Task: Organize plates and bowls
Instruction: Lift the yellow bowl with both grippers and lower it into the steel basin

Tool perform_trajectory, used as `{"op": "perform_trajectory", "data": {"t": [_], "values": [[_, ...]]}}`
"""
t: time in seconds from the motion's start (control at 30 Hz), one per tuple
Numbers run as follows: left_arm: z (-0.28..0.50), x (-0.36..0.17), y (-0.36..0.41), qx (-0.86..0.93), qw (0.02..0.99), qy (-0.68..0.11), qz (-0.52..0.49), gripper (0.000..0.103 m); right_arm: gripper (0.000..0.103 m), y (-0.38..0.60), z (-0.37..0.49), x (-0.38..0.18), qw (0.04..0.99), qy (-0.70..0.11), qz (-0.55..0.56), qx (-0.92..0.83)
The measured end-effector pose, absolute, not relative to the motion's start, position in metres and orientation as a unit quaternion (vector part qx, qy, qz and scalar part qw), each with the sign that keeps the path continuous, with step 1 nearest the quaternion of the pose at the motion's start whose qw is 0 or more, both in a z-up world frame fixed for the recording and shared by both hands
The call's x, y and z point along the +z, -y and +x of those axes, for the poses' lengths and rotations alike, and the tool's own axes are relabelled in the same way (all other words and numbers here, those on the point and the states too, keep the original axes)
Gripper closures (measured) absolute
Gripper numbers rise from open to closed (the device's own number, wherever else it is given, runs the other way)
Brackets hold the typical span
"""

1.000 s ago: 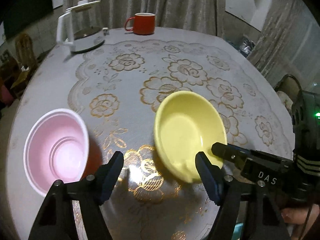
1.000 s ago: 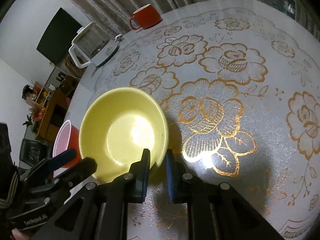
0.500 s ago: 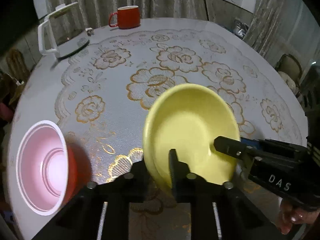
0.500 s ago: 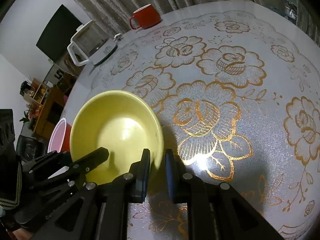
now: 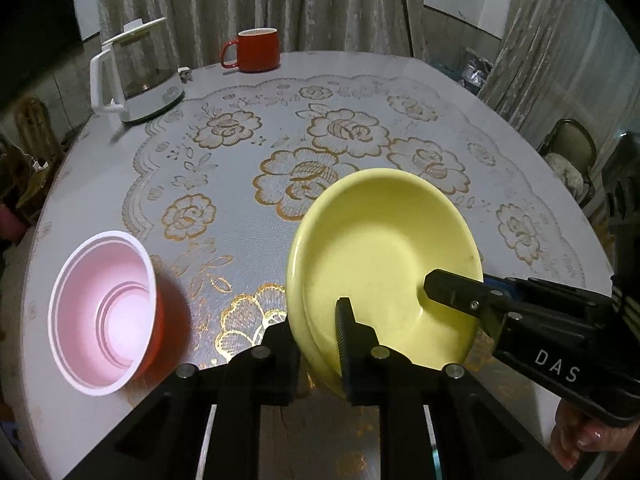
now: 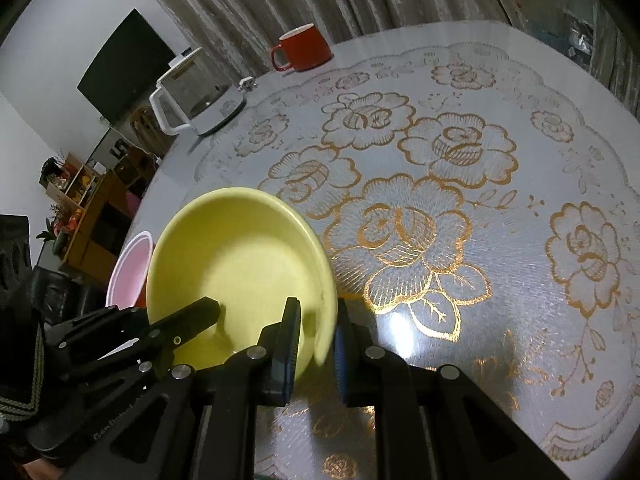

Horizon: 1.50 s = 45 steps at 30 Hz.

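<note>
A yellow bowl (image 5: 384, 256) is held tilted above the table by both grippers. My left gripper (image 5: 316, 332) is shut on its near left rim. My right gripper (image 6: 318, 336) is shut on its near right rim; it also shows in the left wrist view (image 5: 452, 292) reaching in from the right. The yellow bowl also shows in the right wrist view (image 6: 236, 264). A red bowl with a pink inside (image 5: 104, 312) stands on the table to the left, apart from the yellow bowl; its rim shows in the right wrist view (image 6: 128, 268).
A round table (image 5: 100, 184) with a gold-flowered lace cloth. A white-handled glass kettle (image 5: 136, 76) stands at the far left and a red mug (image 5: 256, 50) at the far edge. Curtains hang behind. A chair (image 5: 572, 156) stands at the right.
My left gripper has shut on the yellow bowl's rim. The bowl has lifted and tilted, held by both grippers. The red bowl has not moved.
</note>
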<state>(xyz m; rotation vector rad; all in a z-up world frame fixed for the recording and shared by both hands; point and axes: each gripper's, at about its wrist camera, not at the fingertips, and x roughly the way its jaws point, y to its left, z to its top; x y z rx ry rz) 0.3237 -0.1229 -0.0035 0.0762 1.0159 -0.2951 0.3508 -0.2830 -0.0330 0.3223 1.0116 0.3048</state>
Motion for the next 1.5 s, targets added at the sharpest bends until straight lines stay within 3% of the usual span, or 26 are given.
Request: {"op": "perform_trajectory", "data": {"t": [1.5], "values": [[0.154,0.044,0.009,-0.135,0.895,-0.424,-0.040,0.085,0.086,0.184,0.206,0.041,0.874,-0.416,0.101,0.230]]}}
